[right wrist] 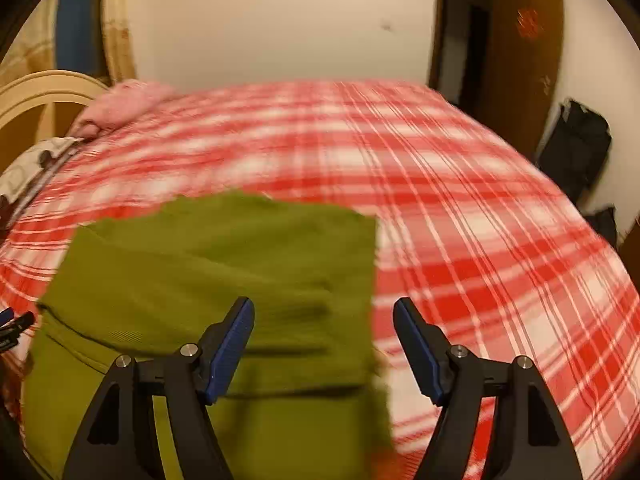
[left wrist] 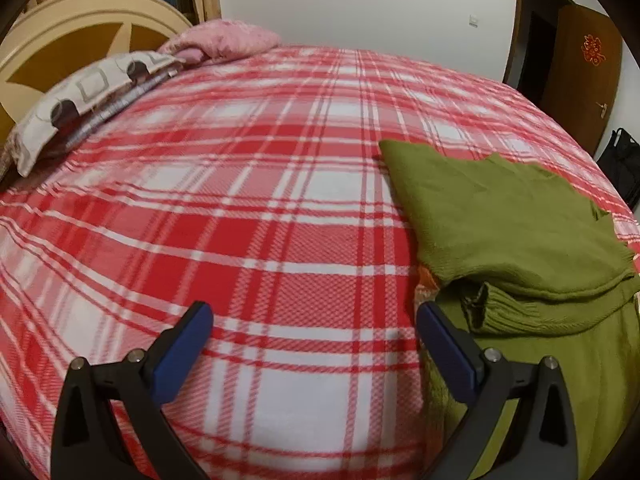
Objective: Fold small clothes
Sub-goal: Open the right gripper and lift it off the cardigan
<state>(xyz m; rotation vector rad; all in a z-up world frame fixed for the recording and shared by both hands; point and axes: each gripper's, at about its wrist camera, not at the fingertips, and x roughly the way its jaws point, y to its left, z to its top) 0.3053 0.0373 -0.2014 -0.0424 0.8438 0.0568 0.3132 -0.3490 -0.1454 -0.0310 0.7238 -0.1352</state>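
An olive-green knit garment (left wrist: 508, 232) lies partly folded on the red-and-white plaid bed cover (left wrist: 256, 216), at the right of the left wrist view; a ribbed cuff (left wrist: 496, 312) sticks out from under the top layer. My left gripper (left wrist: 314, 316) is open and empty above the plaid cover, just left of the garment. In the blurred right wrist view the garment (right wrist: 224, 264) fills the lower left. My right gripper (right wrist: 324, 320) is open and empty over the garment's right edge. The tip of the left gripper (right wrist: 16, 322) shows at the far left.
A patterned pillow (left wrist: 84, 100) and a pink blanket (left wrist: 224, 38) lie at the head of the bed by the cream headboard (left wrist: 68, 36). A brown door (left wrist: 584, 76) and a black bag (left wrist: 620, 164) stand beyond the bed's right side.
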